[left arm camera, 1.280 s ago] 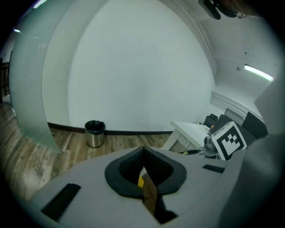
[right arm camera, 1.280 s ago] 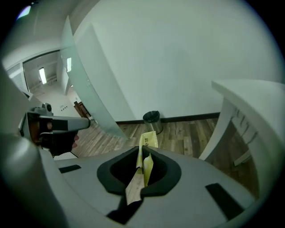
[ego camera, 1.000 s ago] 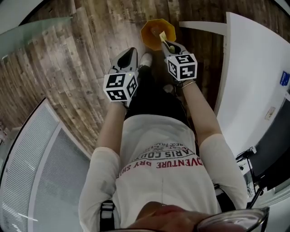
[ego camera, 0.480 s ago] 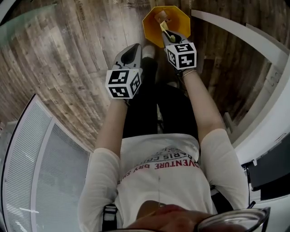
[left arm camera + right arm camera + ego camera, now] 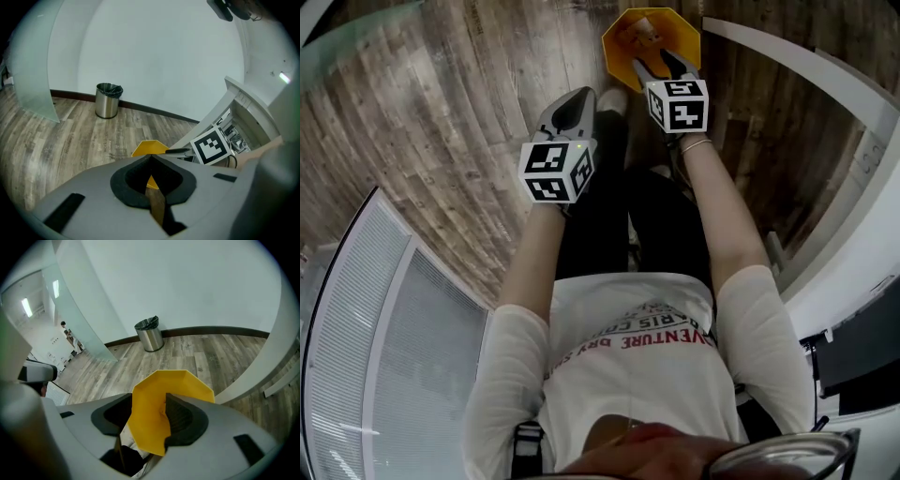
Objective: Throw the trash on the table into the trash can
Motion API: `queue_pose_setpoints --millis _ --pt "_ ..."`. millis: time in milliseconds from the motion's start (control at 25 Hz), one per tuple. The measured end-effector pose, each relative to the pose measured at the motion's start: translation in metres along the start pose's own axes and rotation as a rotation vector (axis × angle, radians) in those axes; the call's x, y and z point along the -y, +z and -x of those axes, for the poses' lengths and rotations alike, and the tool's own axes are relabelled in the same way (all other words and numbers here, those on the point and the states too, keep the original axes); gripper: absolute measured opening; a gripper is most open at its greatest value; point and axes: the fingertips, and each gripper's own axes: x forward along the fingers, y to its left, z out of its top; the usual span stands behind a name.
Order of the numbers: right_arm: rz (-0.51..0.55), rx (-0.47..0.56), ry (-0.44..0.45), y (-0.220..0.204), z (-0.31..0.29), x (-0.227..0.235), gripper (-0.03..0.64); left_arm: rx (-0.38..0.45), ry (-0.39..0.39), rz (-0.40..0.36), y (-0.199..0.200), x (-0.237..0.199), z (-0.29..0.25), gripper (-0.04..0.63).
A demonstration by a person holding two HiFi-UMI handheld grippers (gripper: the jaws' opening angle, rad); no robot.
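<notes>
Sprung apart within the last half-second, the jaws of the right gripper [image 5: 659, 64] gape empty over the yellow trash can [image 5: 619, 52] — a tan scrap [image 5: 649, 34] lies inside it. Beside the can, the left gripper [image 5: 577, 98] hangs above the plank floor [image 5: 441, 112], jaws pinched together on nothing.

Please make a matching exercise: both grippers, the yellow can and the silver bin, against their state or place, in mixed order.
1 left gripper
2 right gripper
3 yellow can
4 silver bin

A by the wall
B jaws apart
C jaws together
D below the right gripper

Pairs: 1-C, 2-B, 3-D, 4-A.
The right gripper's jaws have just been opening and hold nothing.
</notes>
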Motion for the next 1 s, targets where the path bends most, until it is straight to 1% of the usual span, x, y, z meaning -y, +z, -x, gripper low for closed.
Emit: queue_pose_setpoints --millis 160,200,280,360,480,560,680,800,920,1000 --pt "-0.001 0.021 -0.008 0.018 0.032 -0.010 0.230 0.023 -0.019 -0.018 0.022 0.018 0.013 0.023" --pt "0.009 0.034 -0.023 0.025 0.044 -0.012 0.217 0.030 -0.025 -0.022 0.030 0.024 0.019 0.023" --pt "0.042 0.075 -0.074 0.044 0.079 -0.016 0.068 0.041 -0.038 -0.024 0.045 0.041 0.036 0.023" --pt "0.070 0.132 -0.107 0.072 0.118 -0.029 0.039 0.058 -0.052 -0.038 0.068 0.058 0.061 0.023" --pt "0.093 0.236 -0.118 0.122 0.183 -0.056 0.030 0.097 -0.078 -0.098 0.113 0.088 0.102 0.023" --pt "0.097 0.293 -0.128 0.150 0.234 -0.069 0.028 0.126 -0.105 -0.134 0.142 0.116 0.131 0.023" --pt "0.077 0.384 -0.149 0.189 0.309 -0.084 0.026 0.176 -0.154 -0.195 0.186 0.160 0.173 0.023" --pt "0.052 0.491 -0.172 0.224 0.386 -0.090 0.026 0.225 -0.211 -0.261 0.227 0.212 0.211 0.023" --pt "0.034 0.608 -0.245 0.251 0.464 -0.077 0.026 0.265 -0.313 -0.367 0.260 0.276 0.234 0.023" --pt "0.015 0.676 -0.315 0.255 0.514 -0.066 0.026 0.283 -0.380 -0.447 0.271 0.320 0.249 0.023"
